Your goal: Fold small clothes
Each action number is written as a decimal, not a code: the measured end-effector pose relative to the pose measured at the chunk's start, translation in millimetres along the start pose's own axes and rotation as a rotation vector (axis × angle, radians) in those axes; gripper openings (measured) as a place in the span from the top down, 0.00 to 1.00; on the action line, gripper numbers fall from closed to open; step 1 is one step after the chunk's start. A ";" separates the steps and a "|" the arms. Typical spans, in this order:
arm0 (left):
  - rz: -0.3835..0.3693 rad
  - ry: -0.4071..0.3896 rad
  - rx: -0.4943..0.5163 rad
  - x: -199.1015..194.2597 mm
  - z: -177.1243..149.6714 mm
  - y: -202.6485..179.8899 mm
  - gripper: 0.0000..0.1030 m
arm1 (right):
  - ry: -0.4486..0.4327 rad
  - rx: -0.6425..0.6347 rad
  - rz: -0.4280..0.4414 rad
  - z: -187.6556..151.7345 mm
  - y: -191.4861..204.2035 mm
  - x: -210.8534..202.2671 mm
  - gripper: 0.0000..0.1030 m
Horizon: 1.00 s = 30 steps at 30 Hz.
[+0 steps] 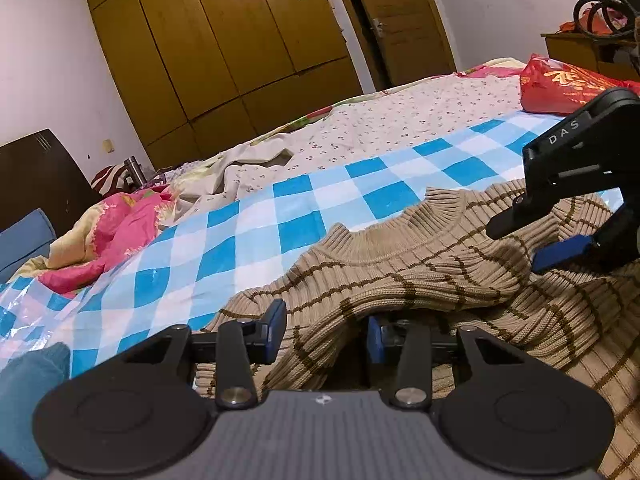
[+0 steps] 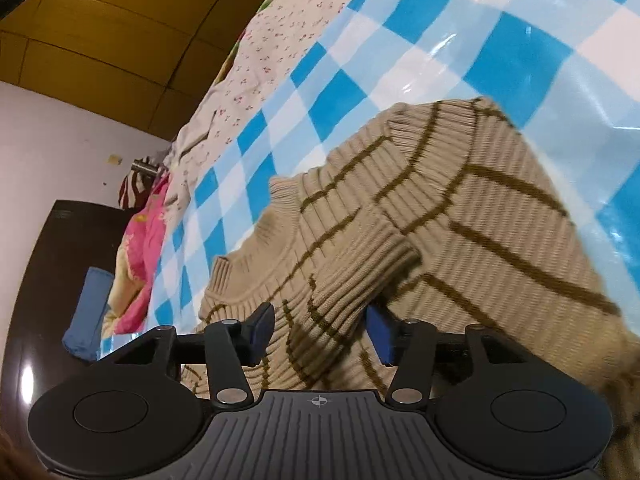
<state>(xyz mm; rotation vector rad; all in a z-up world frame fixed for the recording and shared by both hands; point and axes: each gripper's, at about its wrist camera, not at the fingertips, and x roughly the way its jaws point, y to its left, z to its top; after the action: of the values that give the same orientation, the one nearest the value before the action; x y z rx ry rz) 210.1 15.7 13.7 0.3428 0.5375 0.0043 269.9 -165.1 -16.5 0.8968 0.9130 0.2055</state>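
A beige ribbed sweater [image 1: 420, 264] with brown stripes lies bunched on a blue and white checked sheet [image 1: 248, 236]. My left gripper [image 1: 326, 334] is open, with a fold of the sweater's edge lying between its blue pads. My right gripper [image 2: 320, 330] is open too, with a raised fold of the sweater [image 2: 360, 248] between its pads. The right gripper also shows in the left wrist view [image 1: 560, 236] over the sweater's right part, jaws apart. The collar [image 2: 256, 248] points to the left.
A pink quilt [image 1: 120, 232] and a crumpled floral sheet [image 1: 248, 176] lie at the bed's far side. A red bag [image 1: 568, 84] sits at the far right. A dark headboard [image 2: 48, 280] and a wooden wardrobe [image 1: 224, 40] stand behind.
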 end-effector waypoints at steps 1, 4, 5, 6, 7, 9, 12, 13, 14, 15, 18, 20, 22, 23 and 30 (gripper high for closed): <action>0.000 -0.001 0.001 -0.3 0.1 0.5 0.50 | -0.007 0.003 0.001 0.5 0.8 0.1 0.63; -0.007 -0.003 -0.006 -2.5 1.3 3.2 0.50 | -0.028 0.027 0.021 3.4 -2.0 -6.2 0.82; -0.011 -0.006 -0.013 -3.7 2.1 4.4 0.50 | -0.044 0.024 0.030 3.7 -2.7 -12.1 0.84; -0.018 -0.011 -0.022 -5.5 3.0 5.5 0.51 | -0.059 0.012 0.034 3.9 -1.8 -18.1 0.85; -0.027 -0.019 -0.031 -8.6 3.7 6.3 0.51 | -0.076 -0.005 0.039 3.7 1.0 -25.9 0.85; -0.043 -0.038 -0.039 -17.6 3.2 6.4 0.51 | -0.096 -0.033 0.063 2.0 7.7 -44.9 0.85; -0.064 -0.037 0.014 -23.3 -7.0 -4.3 0.51 | -0.120 -0.116 0.033 -3.4 17.6 -68.3 0.85; -0.064 -0.025 0.045 -22.4 -11.7 -10.0 0.51 | -0.120 -0.138 0.002 -5.3 17.7 -71.1 0.83; -0.067 -0.006 0.075 -21.2 -17.5 -15.4 0.51 | -0.118 -0.165 -0.038 -7.3 16.0 -71.2 0.82; -0.074 0.012 0.095 -20.2 -22.1 -18.6 0.51 | -0.110 -0.194 -0.096 -9.1 14.1 -69.3 0.82; -0.070 0.033 0.123 -25.3 -33.5 -18.6 0.50 | -0.089 -0.248 -0.218 -17.4 5.8 -63.6 0.80; -0.063 0.039 0.110 -31.0 -37.4 -11.6 0.50 | -0.102 -0.257 -0.225 -22.2 2.6 -69.6 0.76; -0.046 0.043 0.090 -34.9 -39.8 -3.1 0.50 | -0.137 -0.310 -0.253 -28.3 6.4 -76.1 0.76; -0.032 0.047 0.084 -35.2 -41.1 0.1 0.50 | -0.149 -0.338 -0.263 -32.4 8.7 -78.4 0.74; 0.141 0.161 -0.047 -9.4 -56.8 36.4 0.45 | -0.150 -0.434 -0.311 -48.1 14.5 -76.0 0.69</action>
<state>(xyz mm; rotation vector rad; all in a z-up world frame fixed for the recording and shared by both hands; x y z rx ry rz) 176.6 67.3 -15.5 0.3353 0.6709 0.1814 189.3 -166.4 25.8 0.3570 0.8134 0.0617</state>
